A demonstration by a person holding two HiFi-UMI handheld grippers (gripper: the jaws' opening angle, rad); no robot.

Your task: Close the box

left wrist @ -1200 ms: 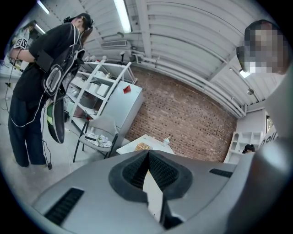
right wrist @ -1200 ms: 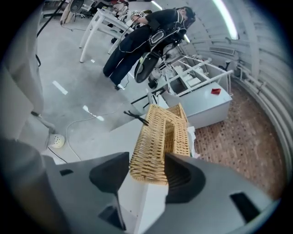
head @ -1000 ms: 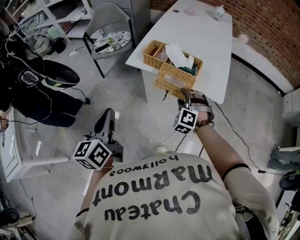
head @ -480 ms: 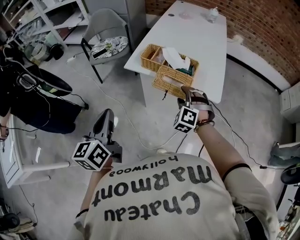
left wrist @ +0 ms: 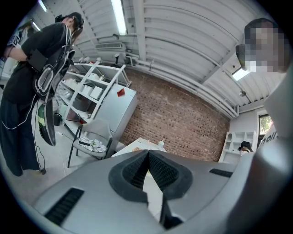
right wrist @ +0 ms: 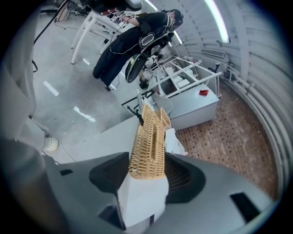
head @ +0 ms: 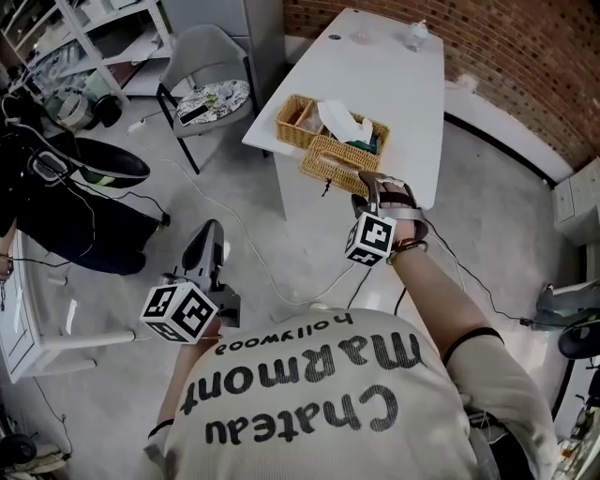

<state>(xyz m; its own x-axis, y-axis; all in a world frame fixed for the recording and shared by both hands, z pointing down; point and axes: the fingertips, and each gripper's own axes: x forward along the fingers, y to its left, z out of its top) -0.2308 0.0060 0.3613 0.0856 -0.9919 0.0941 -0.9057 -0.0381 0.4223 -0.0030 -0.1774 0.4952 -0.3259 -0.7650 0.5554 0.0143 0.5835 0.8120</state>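
Observation:
A wicker box [head: 298, 120] stands at the near edge of a white table [head: 394, 84], with white tissue [head: 341, 118] sticking up out of it. Its wicker lid [head: 330, 159] is swung open toward me. My right gripper [head: 364, 186] is at the lid's near edge. In the right gripper view the lid [right wrist: 149, 137] stands edge-on between the jaws, which are closing on it and press its sides at my right gripper [right wrist: 147, 170]. My left gripper [head: 208, 232] hangs low over the floor, far from the table. Its jaws [left wrist: 147, 153] are shut on nothing.
A grey chair [head: 208, 56] with clutter on its seat stands left of the table. Cables [head: 253, 234] run across the concrete floor. A person in dark clothes [head: 56, 187] is at the left by white shelving [head: 103, 28]. A brick wall [head: 525, 56] lies beyond the table.
The table and box have drifted up and left in the head view. Both grippers keep their places, and the right one stays on the lid's edge.

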